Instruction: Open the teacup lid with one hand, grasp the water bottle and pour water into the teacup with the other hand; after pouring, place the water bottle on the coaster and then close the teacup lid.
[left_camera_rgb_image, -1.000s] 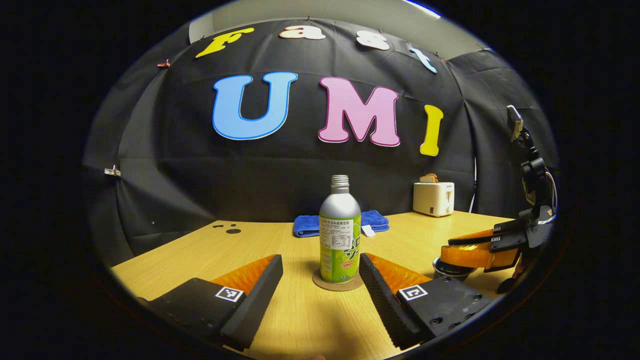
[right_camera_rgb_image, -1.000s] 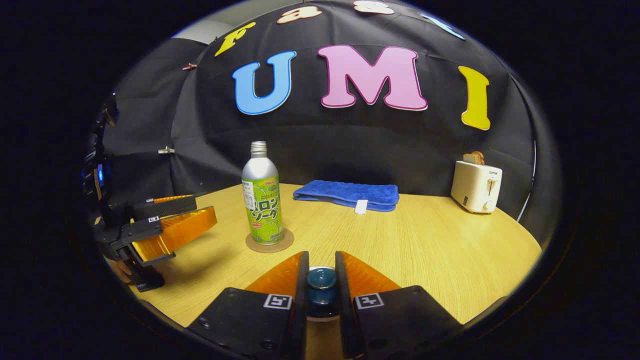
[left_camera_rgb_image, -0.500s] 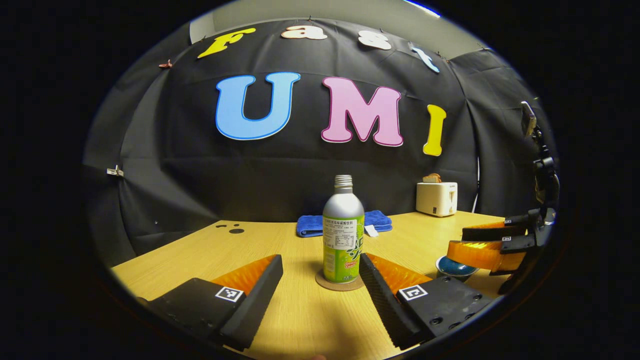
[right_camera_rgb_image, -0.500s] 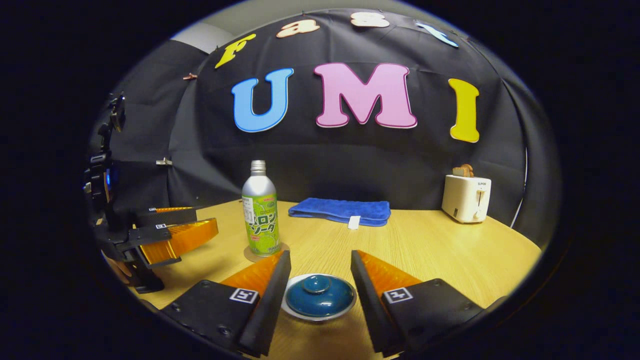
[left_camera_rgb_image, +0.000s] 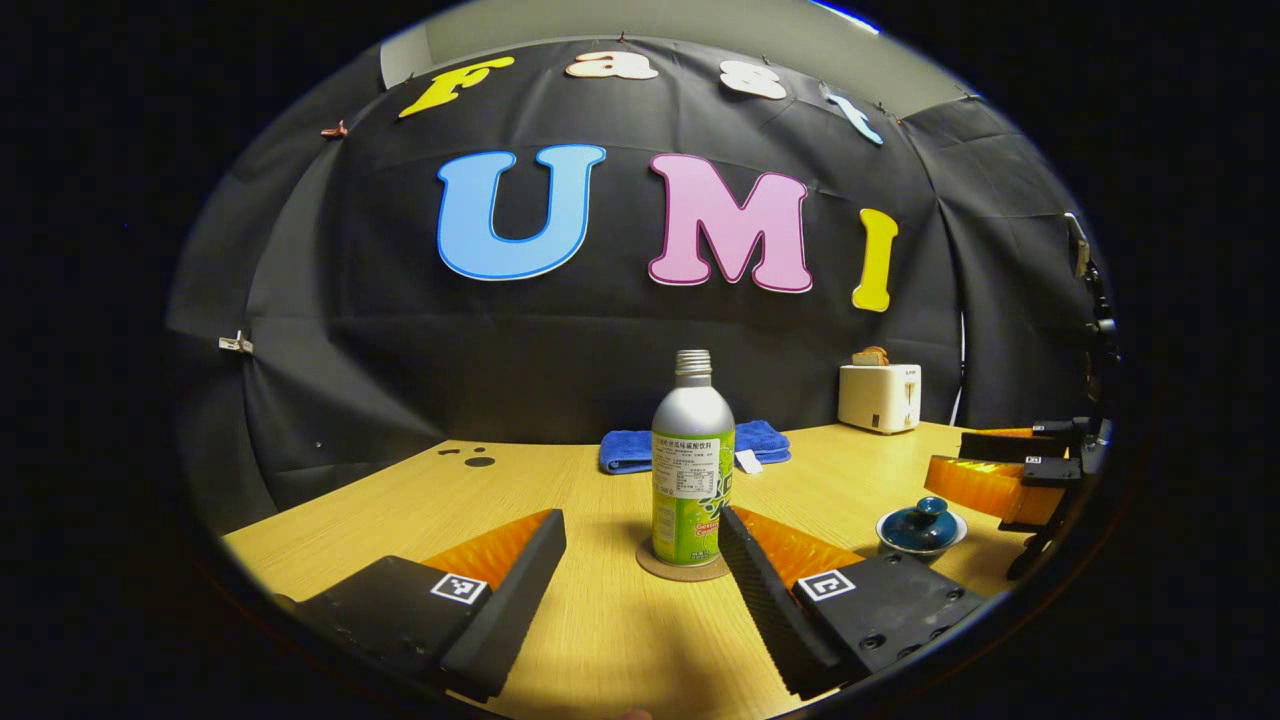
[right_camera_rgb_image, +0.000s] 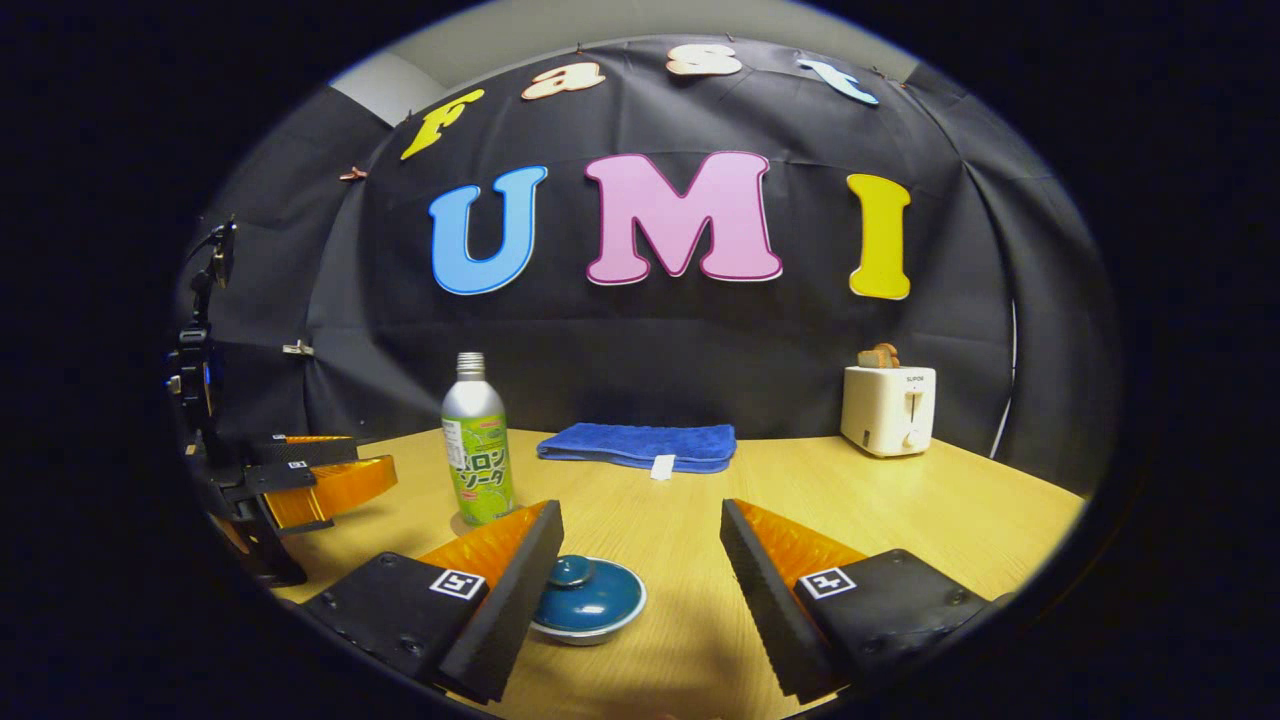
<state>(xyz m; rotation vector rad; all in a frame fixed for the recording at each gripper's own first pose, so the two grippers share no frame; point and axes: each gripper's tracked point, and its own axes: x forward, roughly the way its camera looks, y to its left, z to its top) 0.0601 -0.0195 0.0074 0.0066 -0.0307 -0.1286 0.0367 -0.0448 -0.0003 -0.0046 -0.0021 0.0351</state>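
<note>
Table (right_camera_rgb_image: 900, 510): wooden, bearing all items. Water bottle (left_camera_rgb_image: 692, 460) stands upright on its coaster (left_camera_rgb_image: 684, 566), ahead of and between the left gripper (left_camera_rgb_image: 640, 560) jaws, which are spread wide and hold nothing; judged as the pour done and bottle parked. Teacup (right_camera_rgb_image: 588, 600), lid (right_camera_rgb_image: 585, 585) seated, sits just inside the right gripper (right_camera_rgb_image: 640, 560) left jaw; those jaws are likewise released, so closing looks complete.

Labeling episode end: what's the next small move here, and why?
Probably just draw the open right tool clear: the lid sits on the teacup, the water bottle stands on the coaster, and the left tool is open too, so nothing seems left.
</note>
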